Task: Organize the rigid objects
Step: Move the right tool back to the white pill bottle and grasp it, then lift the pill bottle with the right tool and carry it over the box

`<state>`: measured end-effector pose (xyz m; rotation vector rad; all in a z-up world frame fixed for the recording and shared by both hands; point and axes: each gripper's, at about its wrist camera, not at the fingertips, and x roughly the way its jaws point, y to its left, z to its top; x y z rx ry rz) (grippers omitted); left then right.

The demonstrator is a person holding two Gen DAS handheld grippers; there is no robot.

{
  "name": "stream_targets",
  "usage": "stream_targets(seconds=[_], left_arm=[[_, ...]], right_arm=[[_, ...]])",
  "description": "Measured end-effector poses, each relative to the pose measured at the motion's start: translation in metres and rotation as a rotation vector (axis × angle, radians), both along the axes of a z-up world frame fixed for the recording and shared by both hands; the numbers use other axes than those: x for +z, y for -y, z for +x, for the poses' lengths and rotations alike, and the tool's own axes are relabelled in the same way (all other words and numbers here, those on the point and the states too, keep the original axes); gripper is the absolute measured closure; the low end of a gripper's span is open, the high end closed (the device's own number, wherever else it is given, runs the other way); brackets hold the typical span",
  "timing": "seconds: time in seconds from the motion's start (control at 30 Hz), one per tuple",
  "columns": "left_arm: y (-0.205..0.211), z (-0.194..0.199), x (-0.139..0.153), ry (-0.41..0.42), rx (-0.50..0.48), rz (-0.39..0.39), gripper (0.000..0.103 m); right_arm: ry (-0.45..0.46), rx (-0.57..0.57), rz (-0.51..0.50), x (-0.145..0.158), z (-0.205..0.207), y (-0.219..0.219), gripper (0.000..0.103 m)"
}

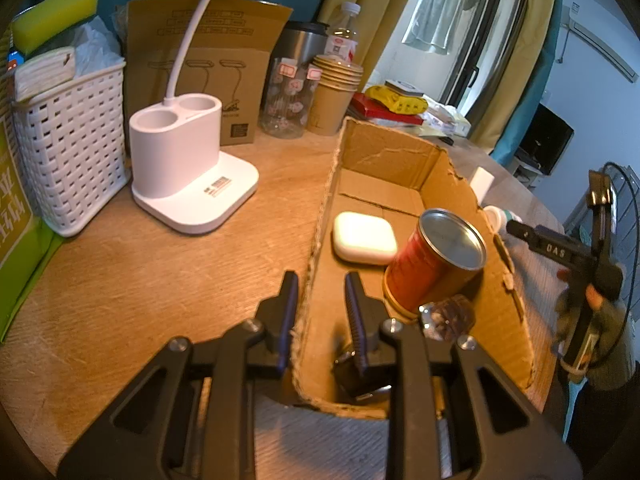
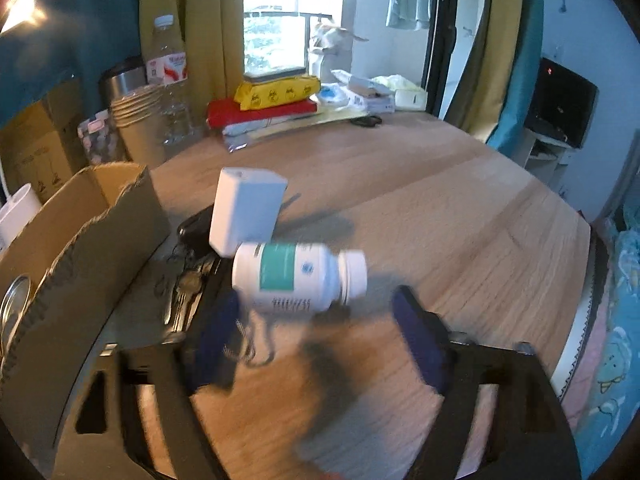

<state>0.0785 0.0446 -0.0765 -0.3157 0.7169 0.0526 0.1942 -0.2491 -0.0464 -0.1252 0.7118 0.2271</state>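
A torn cardboard box [image 1: 404, 148] lies on the wooden table; it also shows at the left of the right wrist view [image 2: 80, 240]. Inside it are a white square case [image 1: 364, 238], a red can with a metal lid [image 1: 432, 260] and a small clear faceted object [image 1: 450, 316]. My left gripper [image 1: 320, 292] straddles the box's left wall, its jaws close to the wall on either side. My right gripper [image 2: 316, 312] is open, just before a white pill bottle [image 2: 300, 276] lying on its side. A white rectangular box [image 2: 248, 210] stands behind the bottle. The right gripper also shows at the right of the left wrist view [image 1: 516, 230].
A white lamp base [image 1: 188, 176] and a white woven basket [image 1: 68, 152] stand at left. Paper cups [image 1: 332, 96], a jar, a steel flask and a water bottle [image 2: 170, 80] line the back. Keys and a dark object [image 2: 192, 264] lie beside the box. Books and packets [image 2: 276, 104] are stacked farther back.
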Motion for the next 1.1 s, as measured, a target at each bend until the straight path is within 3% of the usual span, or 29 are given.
stream_targets(seconds=[0.23,0.8,0.87,0.93,1.1], left_arm=[[0.0,0.0,0.0,0.0,0.0,0.0,0.077],[0.0,0.0,0.0,0.0,0.0,0.0,0.077],[0.0,0.0,0.0,0.0,0.0,0.0,0.077],[0.0,0.0,0.0,0.0,0.0,0.0,0.077],[0.0,0.0,0.0,0.0,0.0,0.0,0.077]], right_arm=[[-0.002,0.09,0.024,0.008,0.021,-0.005,0.012],[-0.085,0.028,0.035,-0.014,0.039,-0.005,0.012],[-0.098,0.031,0.032,-0.017,0.039,-0.006,0.014],[-0.095,0.031,0.02,-0.018,0.039,-0.008,0.022],[-0.078,0.029,0.02,-0.017,0.036,-0.009,0.022]])
